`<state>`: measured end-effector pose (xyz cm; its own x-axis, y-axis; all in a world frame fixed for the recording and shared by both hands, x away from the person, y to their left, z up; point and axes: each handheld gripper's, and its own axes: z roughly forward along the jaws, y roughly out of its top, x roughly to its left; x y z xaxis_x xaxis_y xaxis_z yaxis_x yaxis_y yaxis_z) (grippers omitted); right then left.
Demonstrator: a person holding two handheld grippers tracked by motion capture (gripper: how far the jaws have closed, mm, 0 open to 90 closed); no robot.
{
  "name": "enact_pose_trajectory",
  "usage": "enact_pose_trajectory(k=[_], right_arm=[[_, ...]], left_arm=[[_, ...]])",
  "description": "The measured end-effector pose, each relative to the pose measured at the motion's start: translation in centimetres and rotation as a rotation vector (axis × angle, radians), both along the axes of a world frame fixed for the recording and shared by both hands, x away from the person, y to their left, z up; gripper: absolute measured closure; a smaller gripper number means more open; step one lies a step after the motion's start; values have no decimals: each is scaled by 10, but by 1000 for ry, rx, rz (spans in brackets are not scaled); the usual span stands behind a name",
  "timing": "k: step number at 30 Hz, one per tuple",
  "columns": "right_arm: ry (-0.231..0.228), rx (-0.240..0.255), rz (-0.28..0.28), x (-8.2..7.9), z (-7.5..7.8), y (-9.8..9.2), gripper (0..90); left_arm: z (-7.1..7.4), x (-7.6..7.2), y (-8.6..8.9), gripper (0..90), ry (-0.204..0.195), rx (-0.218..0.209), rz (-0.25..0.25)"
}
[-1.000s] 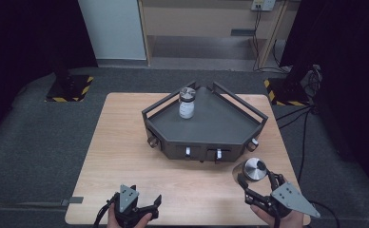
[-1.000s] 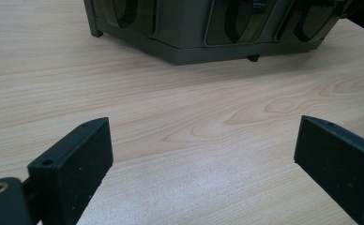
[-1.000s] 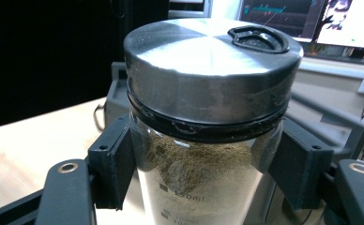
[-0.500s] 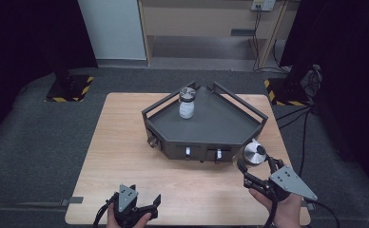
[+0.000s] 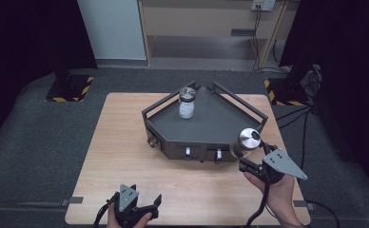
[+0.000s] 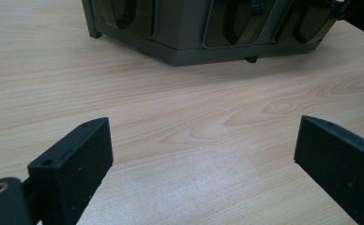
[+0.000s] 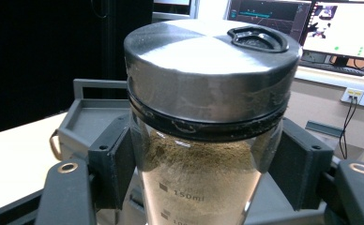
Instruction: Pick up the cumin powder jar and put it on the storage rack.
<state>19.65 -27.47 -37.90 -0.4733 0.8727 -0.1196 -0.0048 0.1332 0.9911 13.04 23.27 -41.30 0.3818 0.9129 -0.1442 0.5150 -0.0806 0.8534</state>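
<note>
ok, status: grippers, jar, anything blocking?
Right gripper shut on jar, held off the table at the tray's front right corner. Left gripper open, idle. Second jar on tray, far side.

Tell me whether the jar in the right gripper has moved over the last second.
Yes. The jar held by the right gripper has travelled away from the person, reaching the tray's near right corner.

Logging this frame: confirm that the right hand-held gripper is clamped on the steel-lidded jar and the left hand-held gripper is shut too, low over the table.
One error: the left hand-held gripper is open, its jaws wide apart over bare wood, as the left gripper view shows. The right hand-held gripper is indeed clamped on the steel-lidded jar.
</note>
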Motion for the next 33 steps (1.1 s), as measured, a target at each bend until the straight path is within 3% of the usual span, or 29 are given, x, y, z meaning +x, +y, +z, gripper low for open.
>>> enact_pose_trajectory(k=[18,23,33], right_arm=[[57,11,-2,91,17,38,307],[94,-5,-13,122,21,52,307],[168,-28,-28,164,17,73,307]], left_arm=[[-1,2,-4,39,5,3,-19],[0,1,-4,39,-3,7,-26],[-1,3,-4,40,2,1,-18]])
